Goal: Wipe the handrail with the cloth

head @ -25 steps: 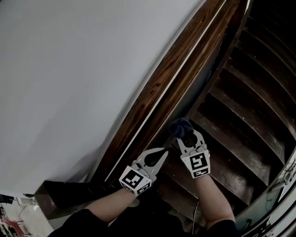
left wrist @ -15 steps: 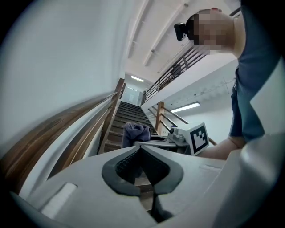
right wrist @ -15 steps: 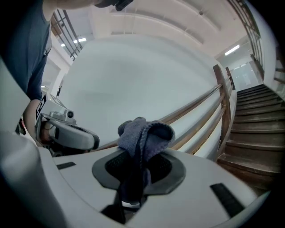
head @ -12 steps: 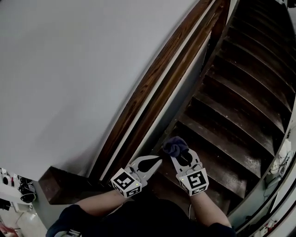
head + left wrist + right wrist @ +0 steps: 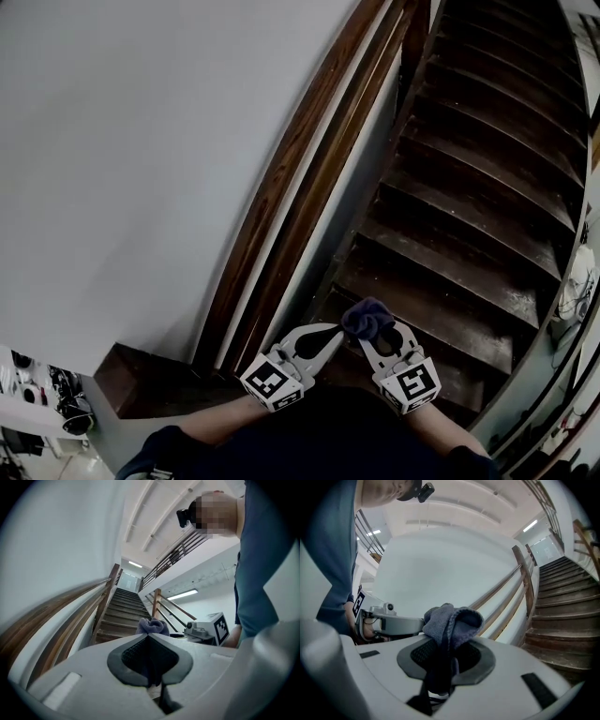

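The white wall (image 5: pixel 122 141) filled the left part of the head view. On it the wooden handrail (image 5: pixel 281 187) ran with its long axis from its lower end, close to the person, up and away along the staircase.

Just to the right of the handrail's lower end was the left hand-held gripper (image 5: pixel 323 336). Its jaws were closed tip to tip and nothing was between them. It pointed up the stairs and did not touch the handrail.

Further to the right of the handrail, just beside the left one, was the right hand-held gripper (image 5: pixel 375 337). Its jaws were clamped on the dark blue cloth (image 5: pixel 366 319), which stood out above the tips as a bunched fold. The cloth was near the handrail's lower end but apart from it, over the dark wooden steps (image 5: pixel 469 216).

So the handrail lay to the left of the cloth and a little ahead of it, and the empty left hand-held gripper stood between them and was the nearer one. In my judgement, the cloth had first to go left onto the handrail, past the left hand-held gripper's tips, and then follow the long axis upward. Wiping had not yet begun, as I judged.
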Tool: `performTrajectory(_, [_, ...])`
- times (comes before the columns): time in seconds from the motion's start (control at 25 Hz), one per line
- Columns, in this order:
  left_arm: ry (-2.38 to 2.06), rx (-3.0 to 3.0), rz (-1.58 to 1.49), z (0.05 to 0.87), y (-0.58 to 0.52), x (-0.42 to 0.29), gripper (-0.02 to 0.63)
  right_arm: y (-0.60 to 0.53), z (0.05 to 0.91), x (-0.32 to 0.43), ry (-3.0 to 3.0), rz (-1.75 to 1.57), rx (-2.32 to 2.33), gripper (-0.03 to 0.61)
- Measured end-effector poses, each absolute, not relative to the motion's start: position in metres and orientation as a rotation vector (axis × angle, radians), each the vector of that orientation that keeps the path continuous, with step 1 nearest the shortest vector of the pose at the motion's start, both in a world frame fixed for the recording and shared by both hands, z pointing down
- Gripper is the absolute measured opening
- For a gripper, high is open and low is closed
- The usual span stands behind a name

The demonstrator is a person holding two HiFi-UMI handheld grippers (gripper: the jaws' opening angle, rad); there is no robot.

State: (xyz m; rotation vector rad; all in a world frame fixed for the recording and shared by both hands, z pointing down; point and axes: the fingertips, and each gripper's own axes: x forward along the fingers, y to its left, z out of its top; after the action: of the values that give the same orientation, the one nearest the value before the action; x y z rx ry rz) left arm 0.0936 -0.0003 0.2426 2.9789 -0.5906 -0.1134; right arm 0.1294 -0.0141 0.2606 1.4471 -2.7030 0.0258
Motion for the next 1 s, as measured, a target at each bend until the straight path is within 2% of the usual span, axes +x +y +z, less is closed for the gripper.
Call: performTrajectory(1.0, [-0.524, 3.008, -0.069, 0.252, 0.017, 0.098, 0.004, 0.005, 0.269, 0.124, -2.748, 0.067, 1.441, 0.095])
